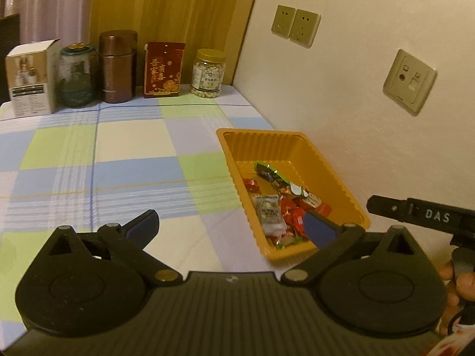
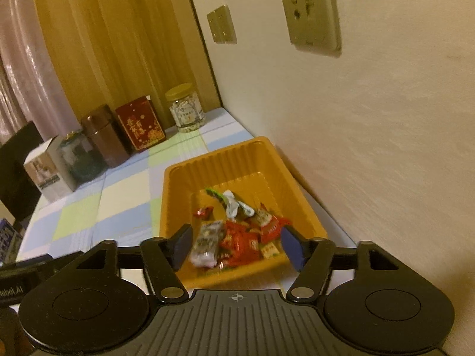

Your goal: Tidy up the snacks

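An orange plastic tray (image 1: pixel 258 132) (image 2: pixel 213 155) sits on the checked tablecloth (image 1: pixel 118 148) close to the right wall. Inside it lie a white snack packet (image 1: pixel 268 213) (image 2: pixel 207 243), several red wrapped sweets (image 1: pixel 294 216) (image 2: pixel 240 240) and a green packet (image 1: pixel 268 172) (image 2: pixel 215 194). My left gripper (image 1: pixel 230 227) is open and holds nothing, its right finger over the tray's near corner. My right gripper (image 2: pixel 237 244) hovers open above the tray's near end, with the snacks lying loose below it. Its body (image 1: pixel 415 216) shows at the right, held by a hand (image 1: pixel 457 290).
Along the table's back edge stand a white box (image 1: pixel 29 80), a glass jar (image 1: pixel 77 74), a brown canister (image 1: pixel 117 65), a red box (image 1: pixel 163 69) and a yellow-lidded jar (image 1: pixel 207 74). The wall with its sockets (image 1: pixel 409 81) runs right beside the tray. A dark chair (image 2: pixel 17 172) stands at the left.
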Tool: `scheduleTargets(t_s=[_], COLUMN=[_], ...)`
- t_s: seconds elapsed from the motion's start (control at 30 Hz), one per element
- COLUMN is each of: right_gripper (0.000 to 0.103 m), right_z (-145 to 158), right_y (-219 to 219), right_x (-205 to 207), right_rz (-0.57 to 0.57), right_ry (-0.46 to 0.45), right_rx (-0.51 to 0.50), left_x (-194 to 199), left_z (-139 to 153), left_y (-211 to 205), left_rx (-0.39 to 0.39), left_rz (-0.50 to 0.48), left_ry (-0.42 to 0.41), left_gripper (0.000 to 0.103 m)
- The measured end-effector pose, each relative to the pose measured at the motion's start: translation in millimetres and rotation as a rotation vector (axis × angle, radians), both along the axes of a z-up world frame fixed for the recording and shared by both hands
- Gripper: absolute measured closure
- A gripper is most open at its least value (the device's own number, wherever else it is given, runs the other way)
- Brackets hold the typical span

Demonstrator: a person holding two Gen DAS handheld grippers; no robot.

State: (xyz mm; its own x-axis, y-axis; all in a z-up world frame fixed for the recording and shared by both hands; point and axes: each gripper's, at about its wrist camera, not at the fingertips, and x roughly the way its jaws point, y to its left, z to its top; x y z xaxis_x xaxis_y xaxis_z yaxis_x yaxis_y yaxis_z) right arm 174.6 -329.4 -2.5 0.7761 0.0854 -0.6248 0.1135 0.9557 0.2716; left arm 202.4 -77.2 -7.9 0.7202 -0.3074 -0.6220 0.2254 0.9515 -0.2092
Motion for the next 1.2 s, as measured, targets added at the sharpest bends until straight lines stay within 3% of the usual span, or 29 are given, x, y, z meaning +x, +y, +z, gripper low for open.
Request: scheduleTargets(t_s=[0.33, 0.73, 1.2], right_gripper=[0.03, 0.028, 0.024], right_z=[25.5, 27.2, 43.0], right_y=[20.5, 41.6, 55.8], right_x=[-64.4, -140.4, -189.0], right_rz=[0.014, 0.007, 0.019], right_ry=[0.011, 0.038, 0.0], right_rx=[-0.061, -0.159, -0.134], left_x=[-66.8, -130.4, -179.8], left_z=[21.2, 30.8, 42.1], left_y=[1.4, 15.3, 28.1], left_rx=[0.02, 0.043, 0.075], left_rz=[-0.011, 0.039, 0.068], left_ry=[0.015, -0.004, -0.028], left_gripper=[0.0, 0.0, 0.0])
